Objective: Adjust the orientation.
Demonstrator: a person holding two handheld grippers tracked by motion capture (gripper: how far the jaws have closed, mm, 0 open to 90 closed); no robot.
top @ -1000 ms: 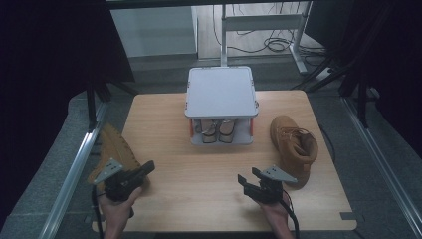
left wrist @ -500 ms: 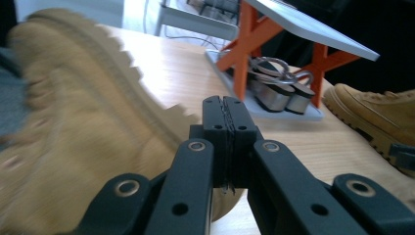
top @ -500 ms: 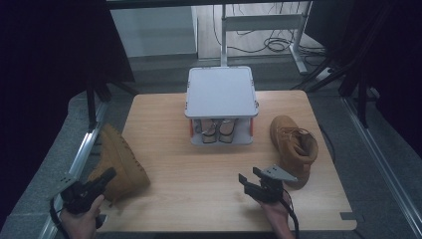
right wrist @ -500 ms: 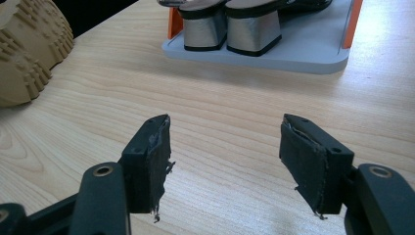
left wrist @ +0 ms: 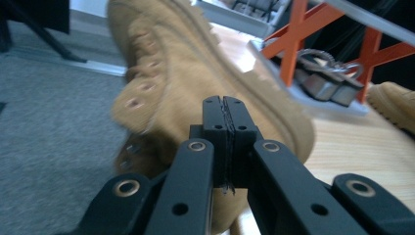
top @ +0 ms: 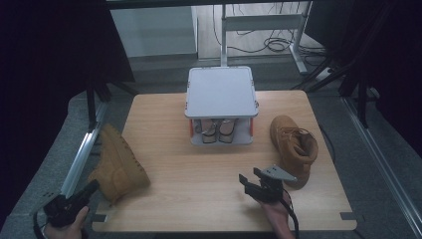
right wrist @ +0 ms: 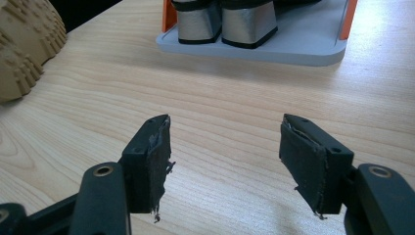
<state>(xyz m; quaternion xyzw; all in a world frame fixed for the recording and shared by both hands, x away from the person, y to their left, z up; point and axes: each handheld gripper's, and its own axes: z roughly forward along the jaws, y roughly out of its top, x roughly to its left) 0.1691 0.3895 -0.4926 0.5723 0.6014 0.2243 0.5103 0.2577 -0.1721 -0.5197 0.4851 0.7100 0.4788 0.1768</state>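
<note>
A tan boot [top: 118, 167] lies on its side at the table's left edge, sole toward the middle. My left gripper [top: 92, 187] is off the table's front left corner, pointing at that boot, a little short of it. In the left gripper view its pads [left wrist: 225, 117] are pressed together with nothing between them, the boot [left wrist: 195, 68] blurred just beyond. A second tan boot [top: 294, 147] stands upright at the right. My right gripper [top: 250, 176] hovers beside it, open and empty [right wrist: 225, 142] over bare wood.
A grey two-level rack [top: 220, 92] with orange struts stands at the table's middle back, with a pair of heeled shoes [top: 216, 130] on its lower shelf [right wrist: 293, 49]. Metal rails run along both table sides. Carpeted floor lies left of the table.
My left gripper has pulled back from over the left boot toward the lower left, off the table corner. The boot now shows in full. The right gripper has stayed in place.
</note>
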